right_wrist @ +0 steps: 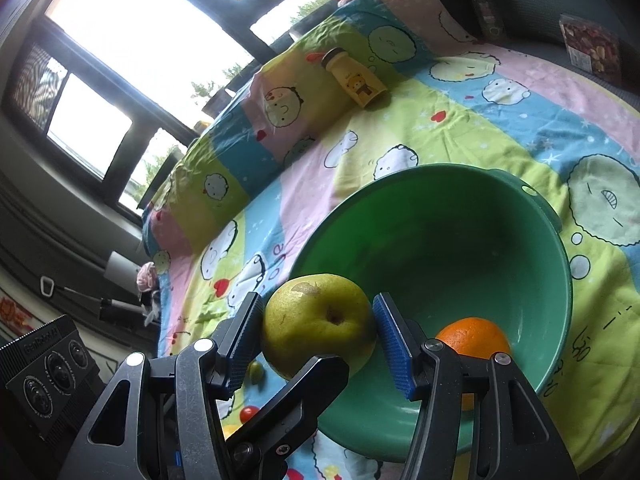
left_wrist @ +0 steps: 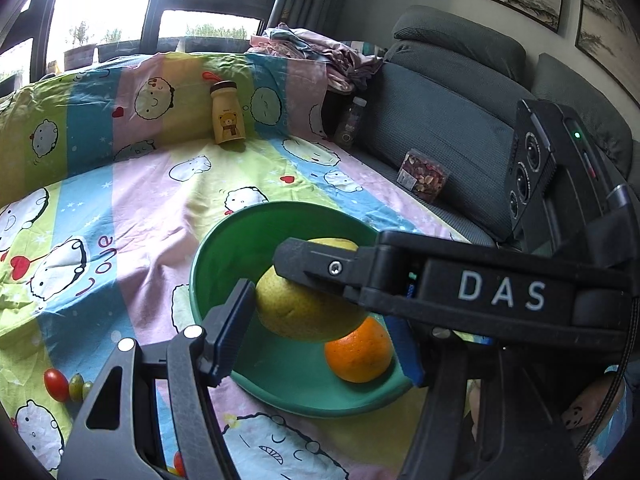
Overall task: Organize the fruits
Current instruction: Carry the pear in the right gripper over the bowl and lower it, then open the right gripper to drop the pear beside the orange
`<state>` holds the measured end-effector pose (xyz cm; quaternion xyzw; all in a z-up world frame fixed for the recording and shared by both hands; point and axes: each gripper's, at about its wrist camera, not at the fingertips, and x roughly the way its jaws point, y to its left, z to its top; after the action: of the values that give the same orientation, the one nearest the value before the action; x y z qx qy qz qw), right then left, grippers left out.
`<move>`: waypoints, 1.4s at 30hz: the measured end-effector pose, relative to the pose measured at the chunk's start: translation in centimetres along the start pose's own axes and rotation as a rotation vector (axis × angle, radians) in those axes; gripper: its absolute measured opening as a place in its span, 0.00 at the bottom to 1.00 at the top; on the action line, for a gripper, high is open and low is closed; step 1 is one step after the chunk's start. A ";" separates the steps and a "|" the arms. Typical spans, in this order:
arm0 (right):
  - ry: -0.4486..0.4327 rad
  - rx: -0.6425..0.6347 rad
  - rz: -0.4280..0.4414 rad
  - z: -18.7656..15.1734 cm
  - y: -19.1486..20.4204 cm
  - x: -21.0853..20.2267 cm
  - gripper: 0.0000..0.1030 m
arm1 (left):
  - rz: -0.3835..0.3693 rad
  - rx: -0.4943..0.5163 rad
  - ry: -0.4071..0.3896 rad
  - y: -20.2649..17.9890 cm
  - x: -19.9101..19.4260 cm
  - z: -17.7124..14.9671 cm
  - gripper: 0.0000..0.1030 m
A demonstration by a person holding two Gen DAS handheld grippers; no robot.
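Both the left gripper (left_wrist: 320,308) and right gripper (right_wrist: 318,338) clamp one yellow-green pear (right_wrist: 318,330) over a green plastic bowl (right_wrist: 460,240) holding a round orange (right_wrist: 474,338), lower centre.

White letters "DAS" stand on the right gripper (left_wrist: 294,264) body, seen from the left wrist. "Love" is printed in purple on the bedsheet (left_wrist: 132,208). Camera unit (right_wrist: 48,376) lettering is too blurred to read with certainty.

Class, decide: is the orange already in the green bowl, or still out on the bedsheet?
In. The orange rests on the inner floor of the green bowl, inside its rim, in both wrist views.
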<state>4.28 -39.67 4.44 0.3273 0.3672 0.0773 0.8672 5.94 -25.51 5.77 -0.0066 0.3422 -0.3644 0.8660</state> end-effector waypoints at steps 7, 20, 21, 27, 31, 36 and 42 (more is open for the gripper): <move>0.009 0.012 -0.035 0.1 -0.8 0.0 0.58 | -0.029 -0.009 0.021 -0.1 1.0 -0.1 0.62; 0.044 0.039 -0.079 0.3 -2.3 0.7 0.58 | -0.057 -0.039 0.067 -0.1 2.5 -0.5 0.62; 0.047 0.040 -0.082 0.3 -2.3 0.8 0.58 | -0.059 -0.041 0.071 0.0 2.6 -0.6 0.62; 0.063 0.041 -0.098 0.3 -2.6 1.0 0.58 | -0.065 -0.051 0.090 0.1 3.1 -0.7 0.62; 0.071 0.045 -0.105 0.3 -2.7 1.1 0.58 | -0.068 -0.057 0.101 0.2 3.3 -0.7 0.62; 0.088 0.044 -0.120 0.3 -2.8 1.5 0.58 | -0.072 -0.066 0.120 0.3 3.6 -0.8 0.62; 0.071 0.026 -0.200 0.2 -2.4 1.2 0.58 | -0.037 -0.042 0.101 0.3 3.1 -1.0 0.63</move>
<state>5.05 -41.17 2.35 0.2973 0.4295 -0.0027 0.8527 7.02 -27.01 3.12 -0.0131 0.3928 -0.3731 0.8404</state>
